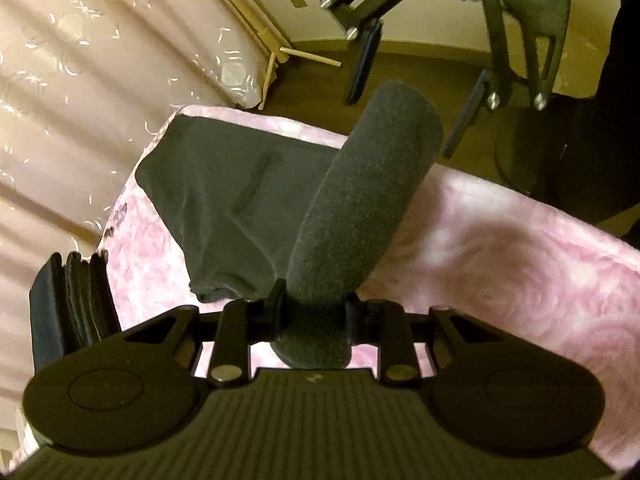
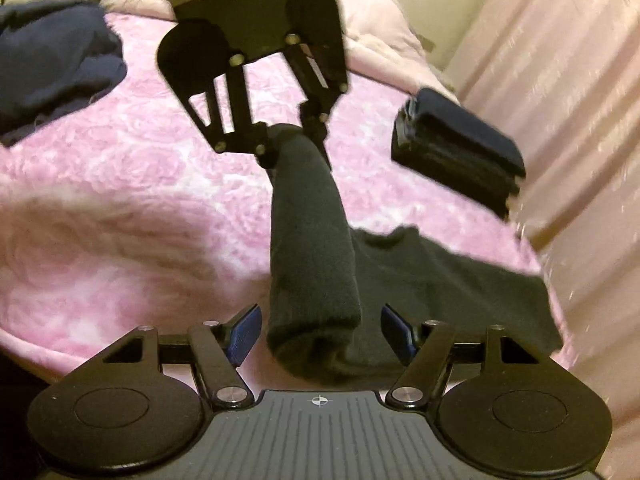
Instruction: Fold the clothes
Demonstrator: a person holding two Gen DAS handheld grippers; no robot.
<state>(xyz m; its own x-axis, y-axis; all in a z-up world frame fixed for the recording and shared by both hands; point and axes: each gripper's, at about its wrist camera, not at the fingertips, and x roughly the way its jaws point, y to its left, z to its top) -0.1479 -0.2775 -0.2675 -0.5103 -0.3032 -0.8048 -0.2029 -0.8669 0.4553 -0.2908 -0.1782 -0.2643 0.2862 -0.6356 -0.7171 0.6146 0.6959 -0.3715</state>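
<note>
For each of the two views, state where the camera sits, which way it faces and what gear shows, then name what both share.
Left wrist: rides the left gripper, looks along the bed past the dark fleece garment toward the floor; its fingers clamp a rolled part; the right gripper hangs open opposite.
Right wrist: rides the right gripper, open, facing back across the pink blanket toward the folded stack and the left gripper.
Shared: garment, blanket, stack, curtain.

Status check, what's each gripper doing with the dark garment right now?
Left gripper shut on dark garment, lifted. Right gripper open around its hanging end. Folded stack clear aside.
</note>
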